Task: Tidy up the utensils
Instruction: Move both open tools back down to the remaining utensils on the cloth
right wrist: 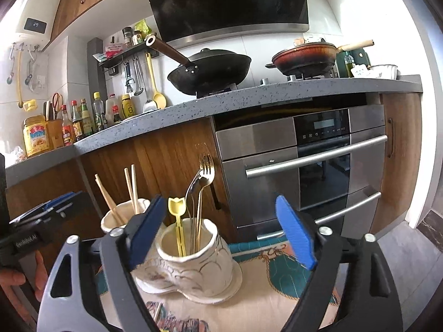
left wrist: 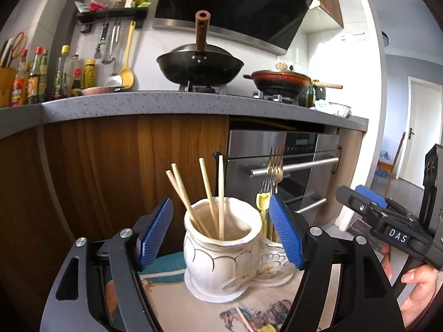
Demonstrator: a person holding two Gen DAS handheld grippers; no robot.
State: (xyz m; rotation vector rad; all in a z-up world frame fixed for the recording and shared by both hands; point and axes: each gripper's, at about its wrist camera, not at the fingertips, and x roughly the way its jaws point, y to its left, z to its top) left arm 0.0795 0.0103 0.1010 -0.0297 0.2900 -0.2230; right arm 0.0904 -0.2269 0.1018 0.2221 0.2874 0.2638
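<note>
1. Left of the double holder (left wrist: 221,251), the left gripper (left wrist: 221,232) has its jaws spread wide and holds nothing; its pads flank the cup with the chopsticks (left wrist: 205,193). If they close here, they squeeze the rim instead of a utensil and could tip the whole holder.
2. In the holder's right cup (right wrist: 193,251) stand the forks (right wrist: 203,182) and a yellow pick (right wrist: 177,221), all leaning. A careless brush could knock them out.
3. Right of the holder, the right gripper (right wrist: 221,232) is also wide and empty, its left pad close beside the cup.
4. In front of the holder, a loose chopstick (left wrist: 245,319) lies on the cloth (right wrist: 277,298); flat, it looks hard to pinch and may skid away.
</note>
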